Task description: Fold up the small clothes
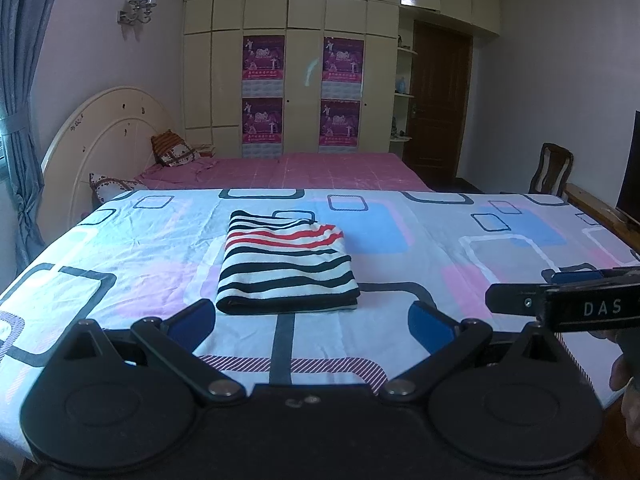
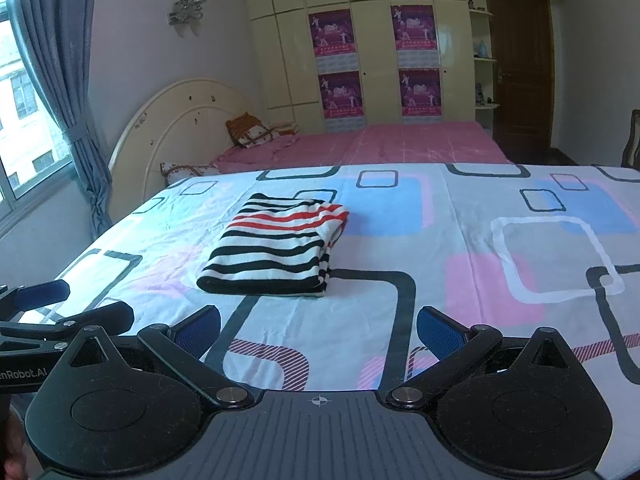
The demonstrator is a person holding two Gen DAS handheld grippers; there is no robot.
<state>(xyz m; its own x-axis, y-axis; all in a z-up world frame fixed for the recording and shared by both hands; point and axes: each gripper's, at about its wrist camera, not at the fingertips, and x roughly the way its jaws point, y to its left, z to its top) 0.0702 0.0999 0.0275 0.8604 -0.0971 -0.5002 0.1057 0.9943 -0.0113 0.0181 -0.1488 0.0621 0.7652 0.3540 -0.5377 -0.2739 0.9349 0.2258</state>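
Right now you are holding both grippers back at the near edge of the table, and the striped garment is lying on the patterned sheet just beyond them, already folded into a compact rectangle with its thick folded edge facing you. Nothing is touching it.

Your left gripper is standing wide open, its blue pads spread to either side of the garment's near edge and gripping nothing. Your right gripper is spread just as wide and is equally empty, with the garment sitting ahead of it and to its left.

Judging from how the garment is lying, the folding of this piece is looking finished, or at most one tidy-up short. If you are wanting a smaller bundle, the next move is calling for both grippers to reach forward, pinch the near corners and carry them over to the far edge. Otherwise it is calling for a new piece, and none is showing in either view.

As for writing, the right gripper's body is showing "DAS" in the left view, and the left gripper's side is showing a cut-off "nRobot.AI" in the right view. The purple posters on the wardrobe beyond the garment are carrying text too small to read.
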